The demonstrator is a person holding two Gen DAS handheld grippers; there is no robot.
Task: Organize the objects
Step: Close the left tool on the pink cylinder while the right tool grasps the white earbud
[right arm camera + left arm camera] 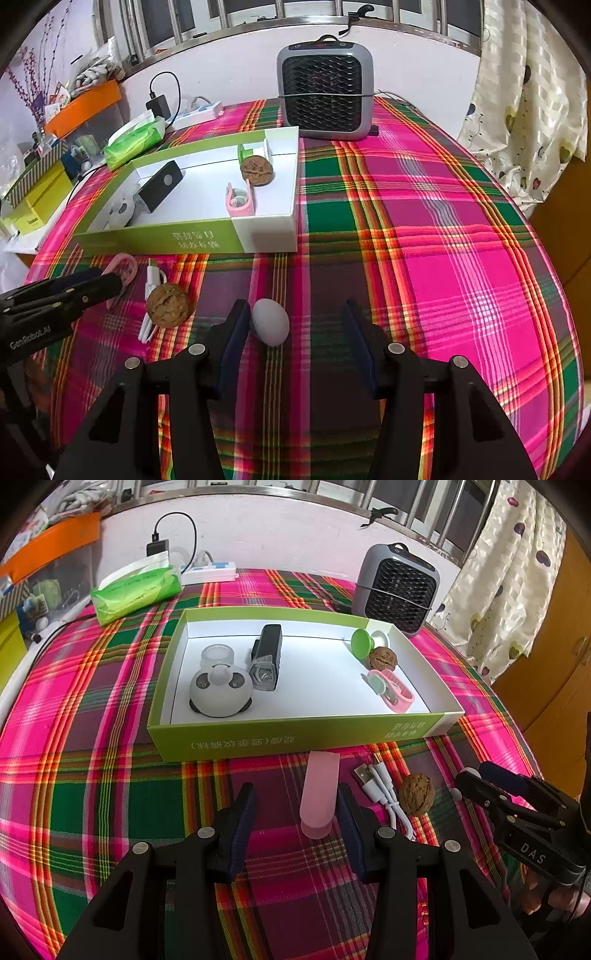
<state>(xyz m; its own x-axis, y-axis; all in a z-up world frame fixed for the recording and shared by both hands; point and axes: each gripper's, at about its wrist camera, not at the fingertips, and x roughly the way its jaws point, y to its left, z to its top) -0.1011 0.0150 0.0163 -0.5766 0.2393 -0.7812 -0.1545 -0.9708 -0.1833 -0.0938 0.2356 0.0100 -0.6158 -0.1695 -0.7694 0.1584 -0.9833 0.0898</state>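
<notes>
While both grippers sit low over the plaid cloth, the step in hand looks like picking loose items to load into the box. Right gripper is spread apart, holding nothing; a small grey egg-shaped piece lies on the cloth between its fingers, against the left one, well clear of the right. Left gripper is also released: the pink cap lies between its fingers, just beside the right pad, no squeeze visible. Next move probably needs each gripper centred on its piece, then closed before lifting. Still loose on the cloth: a walnut touching a white USB cable. Farther back, the green box holds a panda-shaped gadget, a clear cup, a black device, a pink clip, a second walnut and a green disc. Behind: heater, tissue pack.
</notes>
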